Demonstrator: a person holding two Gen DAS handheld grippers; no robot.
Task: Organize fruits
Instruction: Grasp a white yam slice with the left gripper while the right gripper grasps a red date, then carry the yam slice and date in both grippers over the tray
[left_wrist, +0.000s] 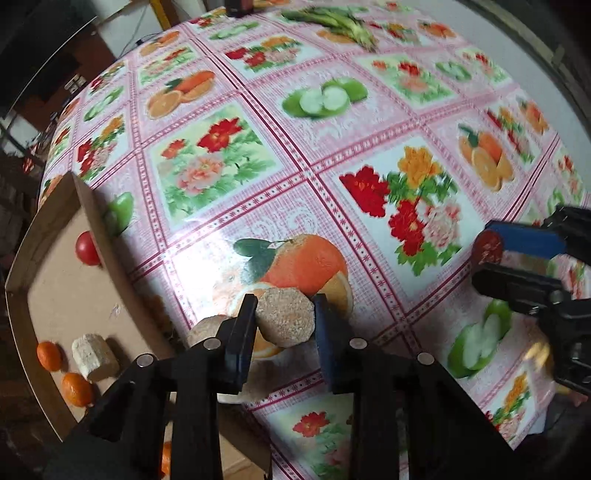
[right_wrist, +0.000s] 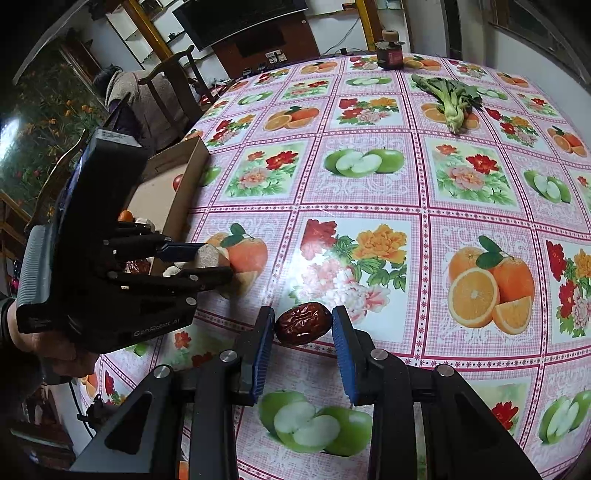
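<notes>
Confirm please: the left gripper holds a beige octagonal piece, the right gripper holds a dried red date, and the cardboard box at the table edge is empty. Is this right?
Not quite. The cardboard box is not empty: the left wrist view shows a tomato, two tangerines and a beige chunk inside. The rest stands: the left gripper holds the beige octagonal piece, and the right gripper holds the dried red date.

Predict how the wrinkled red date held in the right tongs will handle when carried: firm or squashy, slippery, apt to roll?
The red date looks dried and wrinkled, so probably light and fairly firm. Its creased skin should grip the right tongs well. Its oval shape might roll if dropped.
</notes>
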